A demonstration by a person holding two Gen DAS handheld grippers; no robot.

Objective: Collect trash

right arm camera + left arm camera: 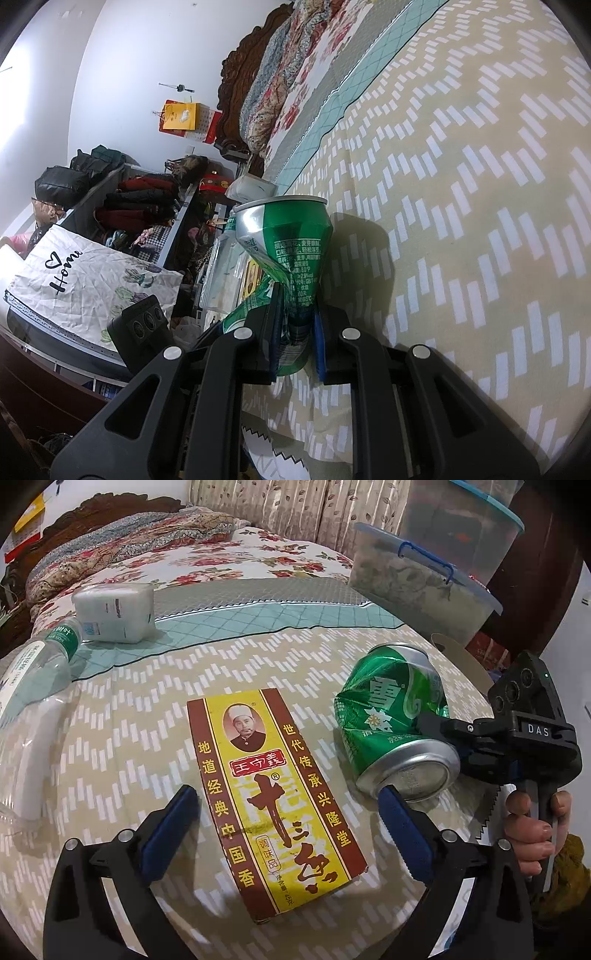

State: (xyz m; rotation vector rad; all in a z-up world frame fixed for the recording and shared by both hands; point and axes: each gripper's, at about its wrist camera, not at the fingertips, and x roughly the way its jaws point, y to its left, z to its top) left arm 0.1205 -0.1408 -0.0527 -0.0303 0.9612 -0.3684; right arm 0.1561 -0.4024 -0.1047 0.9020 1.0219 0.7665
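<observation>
Left gripper (pixel 288 834) spread wide, blue pads either side of a yellow-and-brown seasoning box (pixel 275 801), touching neither long edge as far as can be told. Box flat on the beige patterned bedcover (pixel 122 746). Right gripper (pixel 295 332) clamped on the pinched waist of a crushed green drink can (pixel 291 251), at 2 o'clock from the box, just beside it. Clear plastic bottle (pixel 40 664) at 10 o'clock, white wrapped pack (pixel 114 613) at 11 o'clock, well apart.
</observation>
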